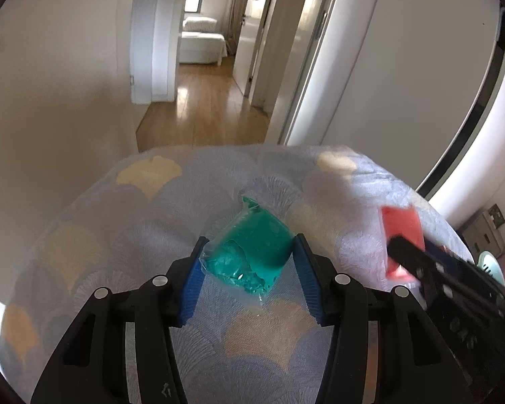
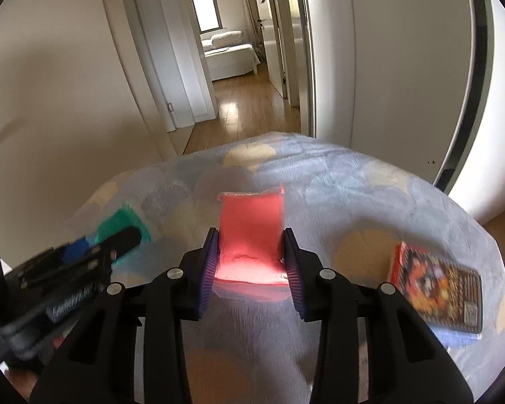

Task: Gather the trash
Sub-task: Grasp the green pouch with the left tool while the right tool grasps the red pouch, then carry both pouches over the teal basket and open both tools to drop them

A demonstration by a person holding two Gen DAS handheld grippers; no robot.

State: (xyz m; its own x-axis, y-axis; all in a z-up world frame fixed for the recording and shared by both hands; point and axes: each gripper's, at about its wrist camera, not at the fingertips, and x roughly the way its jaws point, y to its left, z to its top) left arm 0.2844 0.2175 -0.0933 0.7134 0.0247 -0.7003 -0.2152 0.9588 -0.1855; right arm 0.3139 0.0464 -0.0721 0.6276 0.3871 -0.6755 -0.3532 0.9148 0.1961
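L tool [image 1: 249, 252] has its blue pads against both sides of a green packet [image 1: 252, 252], a crumpled teal wrapper in clear plastic; grip looks closed on it, packet squeezed btw the pads. Packet sits at/just over the patterned cloth [image 1: 134, 222] w/ grey and yellow fan shapes; can't tell if it's lifted or touching. The cloth covers a rounded surface, can't tell if worktop or bed.

R tool [image 2: 249, 256] is clamped on a red packet [image 2: 250, 232], pads pressing both long sides so the packet bows into a trough shape. Its far end sticks out past the fingertips, over the same cloth.

From the L wrist view the R tool shows at right edge w/ the red packet, blurred. From the R wrist view the L tool shows at left w/ the green packet, also blurred. The two packets are near each other but apart, side by side.

A third item, an orange-black printed packet [image 2: 437, 289], lies flat on the cloth to the right of the R tool, well clear of both.

Bkgd: hallway w/ wood floor [image 1: 202, 114], white door frames, pale sofa [image 2: 229, 54] in far room.
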